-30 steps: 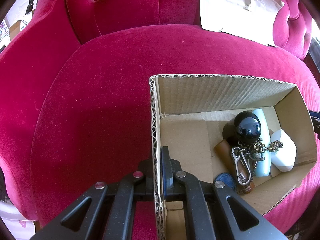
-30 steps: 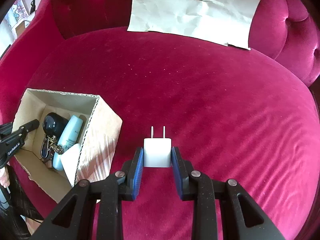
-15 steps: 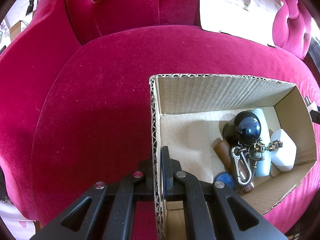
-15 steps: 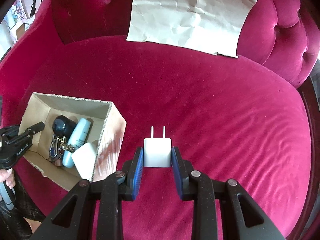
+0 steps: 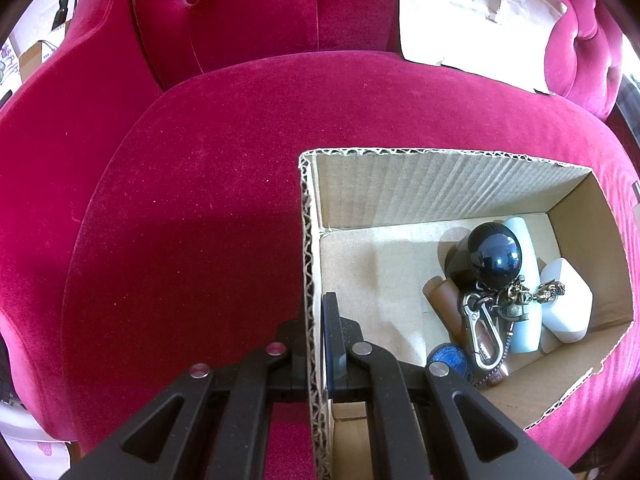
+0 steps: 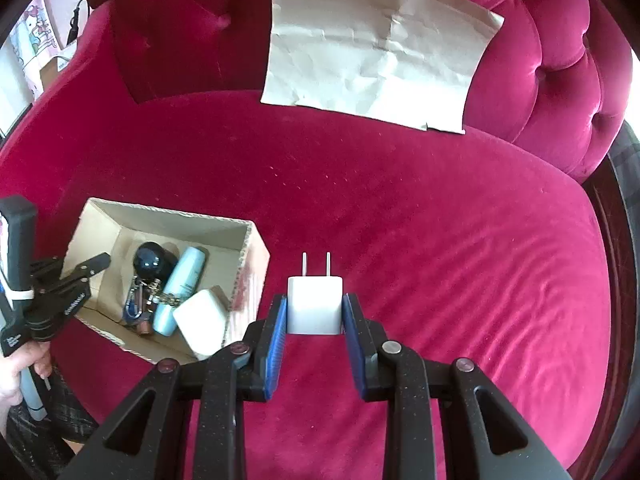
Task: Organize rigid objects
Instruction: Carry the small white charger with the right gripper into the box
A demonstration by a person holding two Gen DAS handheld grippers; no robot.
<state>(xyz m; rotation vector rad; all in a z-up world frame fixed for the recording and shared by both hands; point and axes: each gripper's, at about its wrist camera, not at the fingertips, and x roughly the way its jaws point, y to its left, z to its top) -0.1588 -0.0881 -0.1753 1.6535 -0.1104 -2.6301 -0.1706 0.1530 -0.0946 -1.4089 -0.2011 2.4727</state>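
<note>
My right gripper [image 6: 314, 314] is shut on a white plug charger [image 6: 315, 304], prongs pointing away, held above the red velvet seat to the right of the box. An open cardboard box [image 5: 440, 184] [image 6: 256, 256] rests on the seat. Its near left wall [image 5: 309, 280] is clamped by my left gripper [image 5: 316, 320], which is shut on it. Inside lie a dark glossy ball [image 5: 495, 258] [image 6: 149, 263], a pale blue tube [image 5: 524, 320] [image 6: 182, 288], a white block [image 5: 566, 300] [image 6: 202, 326], a key ring with carabiner [image 5: 484, 332] and a blue round cap [image 5: 450, 358].
A crumpled sheet of brown paper [image 6: 372, 60] [image 5: 472, 16] leans on the tufted backrest. The seat [image 6: 440, 220] spreads wide to the right of the box. A person's hand [image 6: 16, 372] holds the left gripper's handle at the left edge.
The right gripper has risen with the charger, so the box and seat look farther below it. The left gripper keeps its hold on the box wall and has barely shifted.
</note>
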